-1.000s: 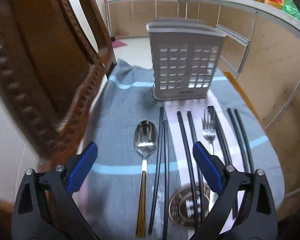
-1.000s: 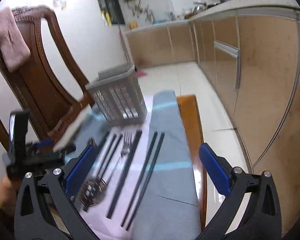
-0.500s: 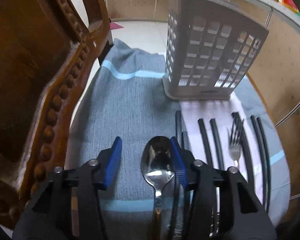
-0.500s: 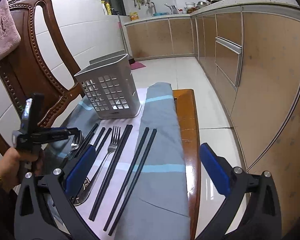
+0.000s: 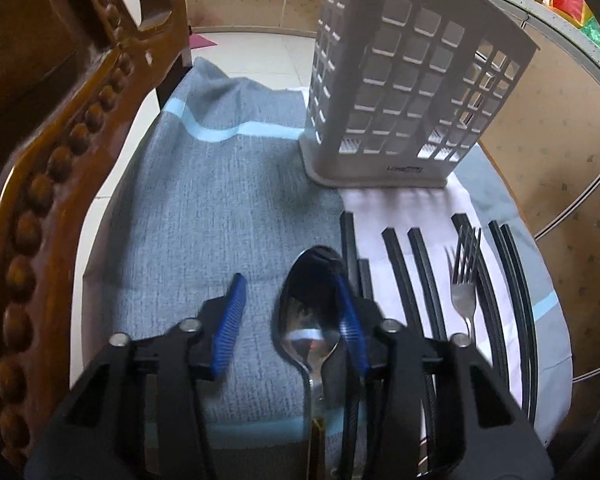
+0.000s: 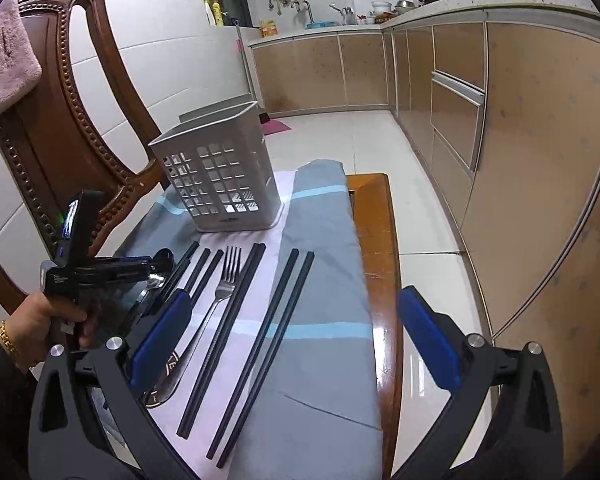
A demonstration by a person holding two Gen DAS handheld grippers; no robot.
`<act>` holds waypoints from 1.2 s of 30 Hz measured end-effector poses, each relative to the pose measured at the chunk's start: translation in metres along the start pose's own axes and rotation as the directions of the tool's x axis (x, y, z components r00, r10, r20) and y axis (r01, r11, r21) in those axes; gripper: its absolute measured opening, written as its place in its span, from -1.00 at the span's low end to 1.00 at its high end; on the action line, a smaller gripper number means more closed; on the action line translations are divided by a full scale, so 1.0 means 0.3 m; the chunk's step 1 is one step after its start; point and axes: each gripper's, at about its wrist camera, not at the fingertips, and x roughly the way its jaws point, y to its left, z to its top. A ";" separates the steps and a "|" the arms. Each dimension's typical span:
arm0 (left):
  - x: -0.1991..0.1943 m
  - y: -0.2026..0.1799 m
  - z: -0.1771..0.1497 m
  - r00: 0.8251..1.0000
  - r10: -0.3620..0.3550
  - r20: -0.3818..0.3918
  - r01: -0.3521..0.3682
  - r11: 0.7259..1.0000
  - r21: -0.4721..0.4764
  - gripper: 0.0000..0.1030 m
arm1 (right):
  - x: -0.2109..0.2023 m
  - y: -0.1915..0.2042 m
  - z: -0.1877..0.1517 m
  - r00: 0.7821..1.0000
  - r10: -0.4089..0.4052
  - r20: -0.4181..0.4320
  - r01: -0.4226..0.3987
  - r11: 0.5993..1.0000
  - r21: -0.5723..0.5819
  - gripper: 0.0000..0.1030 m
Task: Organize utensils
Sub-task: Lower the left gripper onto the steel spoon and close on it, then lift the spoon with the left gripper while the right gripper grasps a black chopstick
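Observation:
A steel spoon (image 5: 310, 312) with a gold handle lies on the grey-blue cloth (image 5: 204, 216). My left gripper (image 5: 292, 320) is low over it, jaws partly open, with the bowl beside the right blue pad (image 5: 350, 320). A fork (image 5: 464, 280) and several black chopsticks (image 5: 420, 276) lie to the right. The white slotted utensil basket (image 5: 404, 92) stands upright beyond them. My right gripper (image 6: 296, 344) is open and empty, above the near right of the cloth; its view shows the left gripper (image 6: 148, 268), fork (image 6: 224, 284), chopsticks (image 6: 276, 320) and basket (image 6: 220, 176).
A carved wooden chair (image 5: 48, 160) rises close on the left, with a pink towel (image 6: 8, 64) on its back. The wooden table edge (image 6: 380, 264) shows bare right of the cloth. Kitchen cabinets (image 6: 500, 152) stand to the right across the tiled floor.
My left gripper has dropped forward and down to the spoon and narrowed its jaws around the bowl. The right gripper has steadied, still wide open.

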 end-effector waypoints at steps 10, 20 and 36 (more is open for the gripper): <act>-0.081 -0.048 0.058 0.996 0.018 0.092 -0.020 0.999 0.027 -0.89 | 0.052 -0.026 -0.001 0.997 -0.069 -0.040 0.069 0.998 0.003 0.95; -0.432 -0.085 0.045 0.927 0.076 0.368 -0.093 0.995 0.028 -0.91 | 0.197 -0.032 0.012 0.964 -0.218 -0.154 0.220 0.975 -0.003 0.38; -0.725 -0.125 -0.048 0.827 0.056 0.559 -0.090 0.995 0.034 -0.96 | 0.507 0.041 0.076 0.928 -0.230 -0.291 0.225 0.973 -0.053 -0.53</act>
